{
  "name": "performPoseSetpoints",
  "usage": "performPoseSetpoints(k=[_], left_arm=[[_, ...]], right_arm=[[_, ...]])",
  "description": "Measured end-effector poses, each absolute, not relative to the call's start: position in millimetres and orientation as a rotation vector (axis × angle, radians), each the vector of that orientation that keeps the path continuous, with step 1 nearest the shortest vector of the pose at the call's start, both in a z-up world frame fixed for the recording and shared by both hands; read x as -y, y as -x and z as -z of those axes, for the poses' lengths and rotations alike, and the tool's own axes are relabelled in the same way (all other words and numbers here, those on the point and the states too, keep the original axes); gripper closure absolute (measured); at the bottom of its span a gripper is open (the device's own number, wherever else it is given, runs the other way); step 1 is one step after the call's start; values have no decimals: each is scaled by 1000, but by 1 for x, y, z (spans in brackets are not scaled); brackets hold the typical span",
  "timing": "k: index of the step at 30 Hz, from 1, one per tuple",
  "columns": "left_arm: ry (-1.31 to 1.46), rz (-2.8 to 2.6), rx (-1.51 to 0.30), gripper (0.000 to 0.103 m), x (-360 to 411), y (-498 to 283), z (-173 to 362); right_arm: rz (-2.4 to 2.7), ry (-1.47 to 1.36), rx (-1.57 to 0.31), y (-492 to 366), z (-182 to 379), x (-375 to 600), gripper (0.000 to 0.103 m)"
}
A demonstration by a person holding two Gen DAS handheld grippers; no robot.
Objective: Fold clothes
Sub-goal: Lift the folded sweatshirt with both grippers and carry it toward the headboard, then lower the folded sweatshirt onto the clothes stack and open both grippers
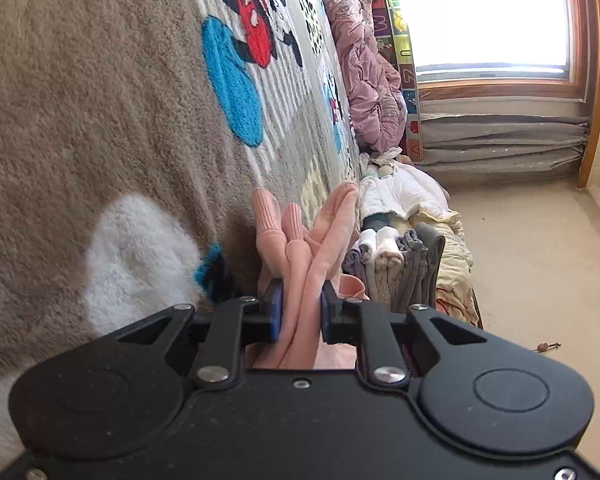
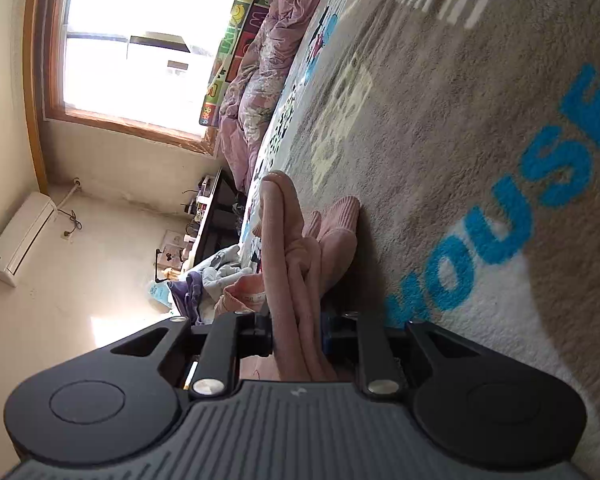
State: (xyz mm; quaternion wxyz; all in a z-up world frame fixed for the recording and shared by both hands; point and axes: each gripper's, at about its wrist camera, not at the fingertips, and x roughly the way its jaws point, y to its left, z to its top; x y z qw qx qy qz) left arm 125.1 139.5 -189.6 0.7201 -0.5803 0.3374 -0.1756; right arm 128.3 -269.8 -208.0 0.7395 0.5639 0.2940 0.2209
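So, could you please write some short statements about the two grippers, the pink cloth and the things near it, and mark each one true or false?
1. The left gripper is closed on the pink garment. True.
2. The right gripper is open and holds nothing. False: it clamps the same pink fabric.
3. The blanket carries blue letters. True.
4. The folded clothes beyond the garment are bright green. False: they are grey and white.

Blanket [image 1: 80, 100] lies bare; folded stack [image 1: 396, 268] crowds edge.
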Motion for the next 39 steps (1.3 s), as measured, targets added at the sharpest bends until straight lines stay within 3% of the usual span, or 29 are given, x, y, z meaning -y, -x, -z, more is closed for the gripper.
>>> performPoseSetpoints(k=[9,17,25,28,33,34,37,39], left_arm=[[1242,745,-717,87,-22,-172,91],[1148,1093,-776,87,186,-242,9],[1065,1271,-878,87,369,-314,-24],[1017,1277,-906,87,416,-340,-20],[886,1062,-1079,84,469,-375,54],[853,981,-1143,75,475,-381,78],[935,1026,-1105,73,465,-379,98],[860,1032,-1028,69,458,-371,81]], right_arm=[[-463,-1314,-324,-78,120,380,81],[-304,-1230,-6,-35,40,546,81],[-163,-1218,176,-36,6,685,81],[-115,-1224,217,-48,7,726,81],[70,-1215,159,-81,69,762,81],[90,-1246,140,-87,90,765,81],[124,-1353,98,-102,151,774,85],[141,-1285,98,-101,138,770,77]])
